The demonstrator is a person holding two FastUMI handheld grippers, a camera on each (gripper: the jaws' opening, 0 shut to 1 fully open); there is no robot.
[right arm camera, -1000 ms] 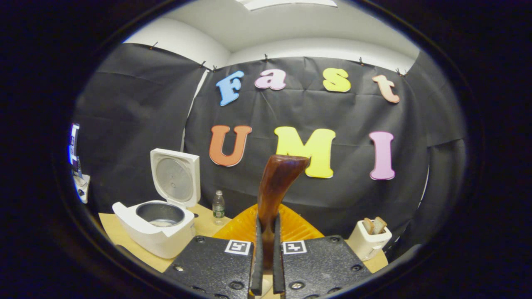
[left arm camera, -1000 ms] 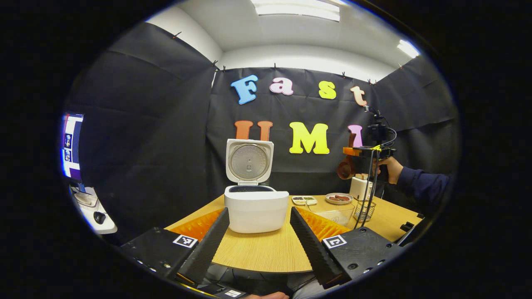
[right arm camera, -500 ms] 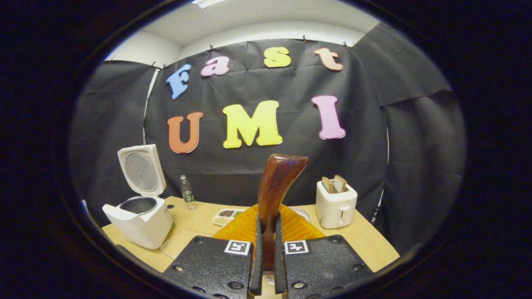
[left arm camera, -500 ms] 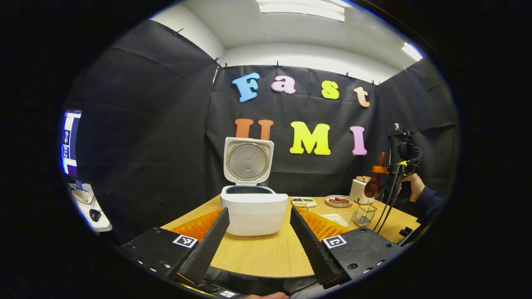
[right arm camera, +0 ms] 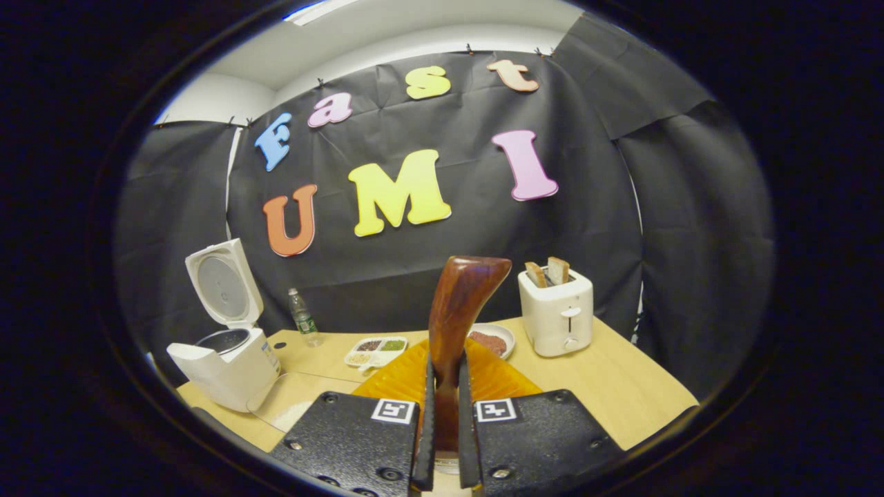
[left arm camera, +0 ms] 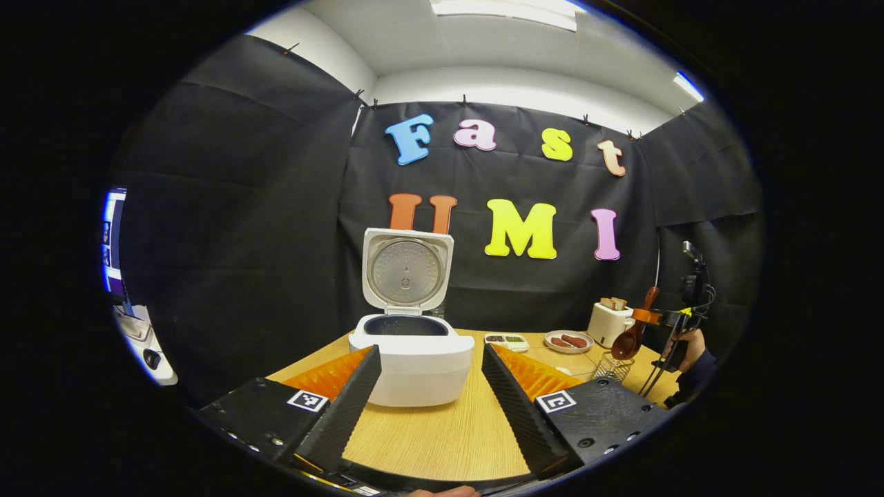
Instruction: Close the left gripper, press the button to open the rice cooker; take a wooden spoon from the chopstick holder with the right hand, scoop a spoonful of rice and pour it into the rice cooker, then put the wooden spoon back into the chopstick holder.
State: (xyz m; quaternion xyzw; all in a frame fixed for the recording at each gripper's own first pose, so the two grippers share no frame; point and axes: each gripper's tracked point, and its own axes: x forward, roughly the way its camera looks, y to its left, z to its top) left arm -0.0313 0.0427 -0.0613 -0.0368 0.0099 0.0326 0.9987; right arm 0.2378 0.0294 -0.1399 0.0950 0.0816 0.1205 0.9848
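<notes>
The white rice cooker [left arm camera: 412, 359] stands on the light wooden table [left arm camera: 442, 428] with its lid raised upright. The left gripper [left arm camera: 431, 397] sits just before the cooker, fingers spread wide with nothing between them, much as a second ago. Well to the right of the cooker, the right gripper [left arm camera: 646, 317] has come lower than a second ago. It is clamped on the handle of the dark brown wooden spoon [left arm camera: 628, 338], whose bowl now hangs just above the wire chopstick holder [left arm camera: 609, 367]. In the right gripper view, both fingers press the spoon's handle [right arm camera: 456, 324]. Beyond the holder from the cooker stands a white toaster [right arm camera: 556, 314] with bread slices.
</notes>
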